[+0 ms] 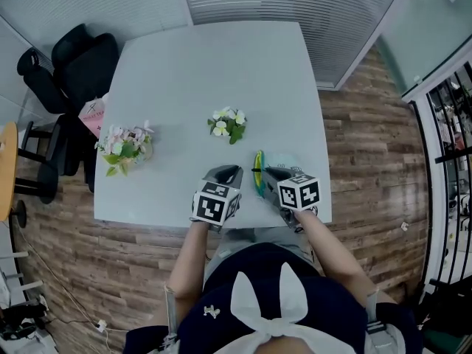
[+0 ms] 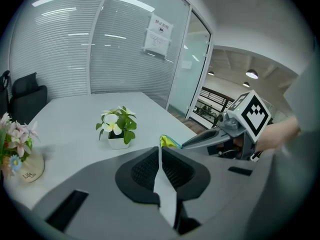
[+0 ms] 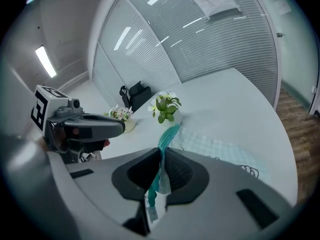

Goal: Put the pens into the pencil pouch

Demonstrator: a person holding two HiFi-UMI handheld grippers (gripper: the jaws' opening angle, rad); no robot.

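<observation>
Right gripper (image 3: 161, 154) pinches pencil pouch (image 3: 215, 146) rim upright | your left gripper (image 2: 160, 151) closed, empty, just left of rim | desk (image 1: 206, 72) front edge | pens unseen

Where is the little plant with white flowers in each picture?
Head view: the plant is just above the centre.
Left gripper view: the plant is left of centre.
Right gripper view: the plant is about mid-picture.
Shared landmark: the pink flower pot, always to its left.
</observation>
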